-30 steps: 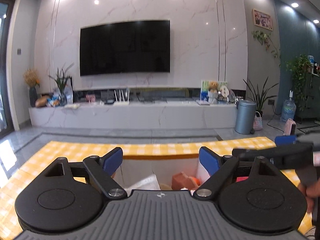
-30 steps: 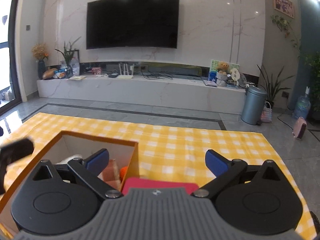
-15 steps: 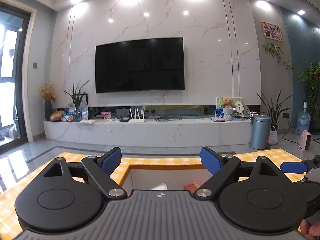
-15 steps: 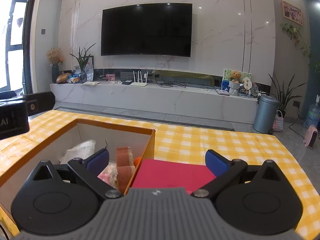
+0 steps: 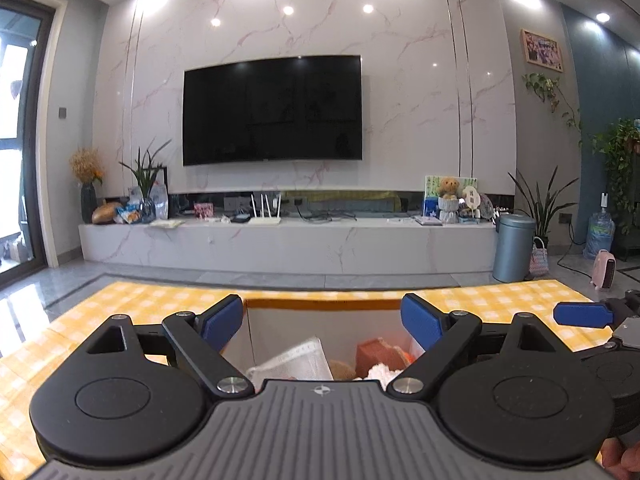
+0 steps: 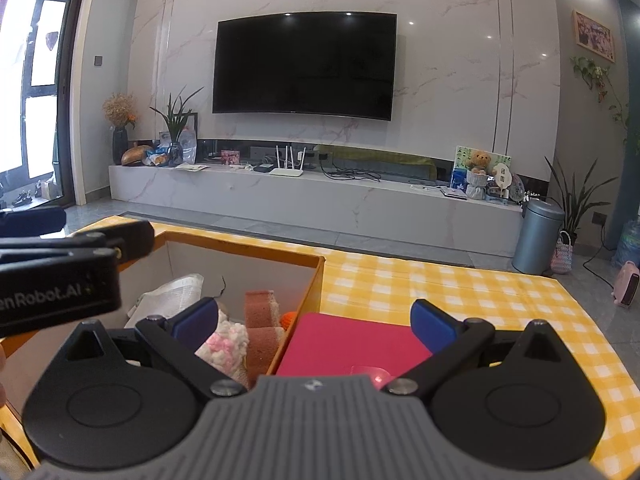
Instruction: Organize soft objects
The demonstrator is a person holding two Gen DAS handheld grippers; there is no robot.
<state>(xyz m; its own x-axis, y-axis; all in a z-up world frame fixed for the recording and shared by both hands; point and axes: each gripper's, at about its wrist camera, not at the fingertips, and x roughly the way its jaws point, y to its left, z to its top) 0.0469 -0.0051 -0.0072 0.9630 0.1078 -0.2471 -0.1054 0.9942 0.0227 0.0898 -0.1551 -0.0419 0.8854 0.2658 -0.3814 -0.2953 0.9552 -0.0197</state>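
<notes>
Left gripper (image 5: 322,322): jaws spread wide with nothing between them; it hangs above the open box, probably so the box contents stay in its camera's sight.
Box (image 6: 248,248): orange-rimmed carton on the yellow checked cloth (image 6: 460,292), open at the top, serving as the collecting place for the soft things.
White bag (image 6: 176,292): crumpled against the far left of the box interior, apparently already sorted in.
Pink-and-white fluffy thing (image 6: 224,340): inside the box, near its right wall, just beside the sponge.
Brown sponge block (image 6: 262,320): standing upright against the box's right wall; an orange knitted item (image 6: 289,319) peeks out behind it.
Pink flat pad (image 6: 352,344): lying on the cloth outside the box, touching or just beside its right wall; likely the next piece to go in.
Right gripper (image 6: 314,322): also wide open and empty, straddling the box wall and the pad, which suits a reach down to the pad.
</notes>
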